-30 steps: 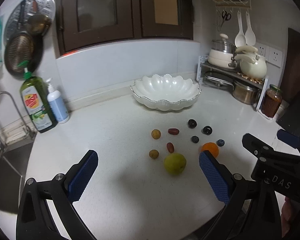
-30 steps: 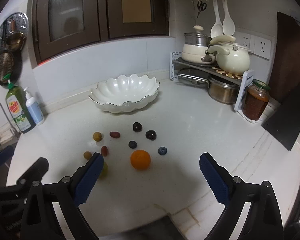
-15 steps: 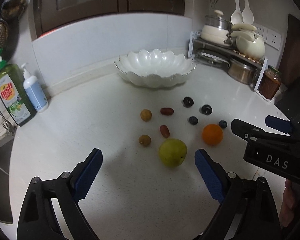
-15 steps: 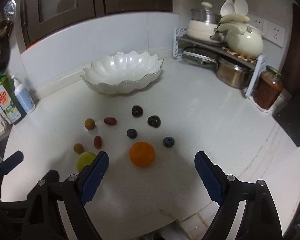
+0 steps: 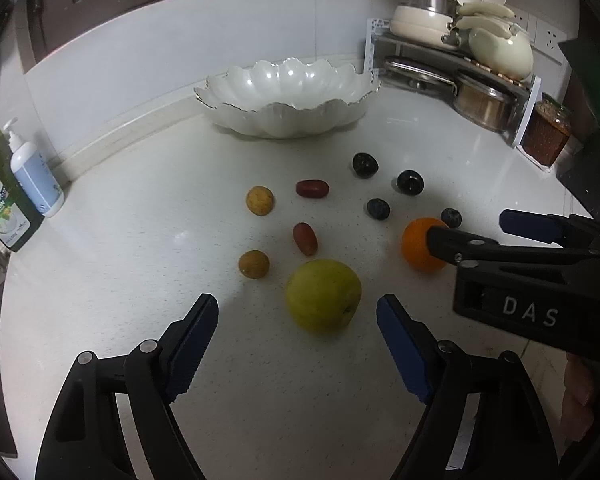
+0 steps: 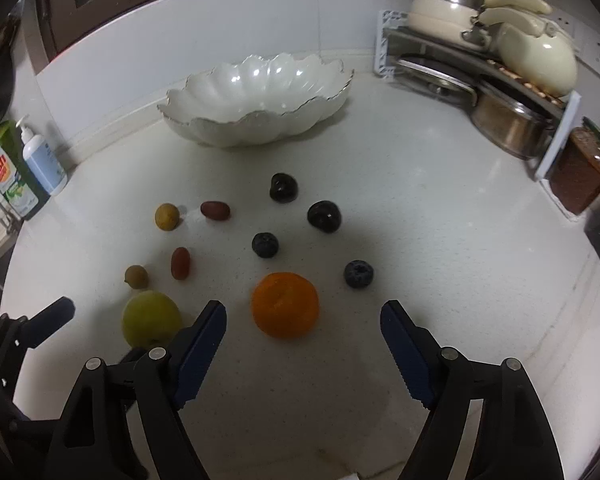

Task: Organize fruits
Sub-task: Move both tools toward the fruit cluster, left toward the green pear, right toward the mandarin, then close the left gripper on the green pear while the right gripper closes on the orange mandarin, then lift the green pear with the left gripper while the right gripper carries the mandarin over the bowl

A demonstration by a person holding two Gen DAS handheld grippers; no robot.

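Observation:
A white scalloped bowl (image 5: 287,92) (image 6: 255,100) stands empty at the back of the counter. Loose fruits lie in front of it: a green apple (image 5: 323,295) (image 6: 151,318), an orange (image 5: 418,245) (image 6: 284,304), two red grapes, two small yellow-brown fruits, and several dark berries. My left gripper (image 5: 297,316) is open, just short of the green apple. My right gripper (image 6: 303,320) is open, just short of the orange; it also shows in the left wrist view (image 5: 512,236), partly hiding the orange.
Dish soap (image 6: 7,168) and a pump bottle (image 6: 43,160) stand at the left by the sink. A rack with pots, a kettle (image 6: 536,60) and a jar (image 5: 546,134) fills the right corner. A dark board leans at the far right.
Both grippers have moved forward and down toward the fruits. The apple and orange now sit close in front of the open fingers. No fruit has moved.

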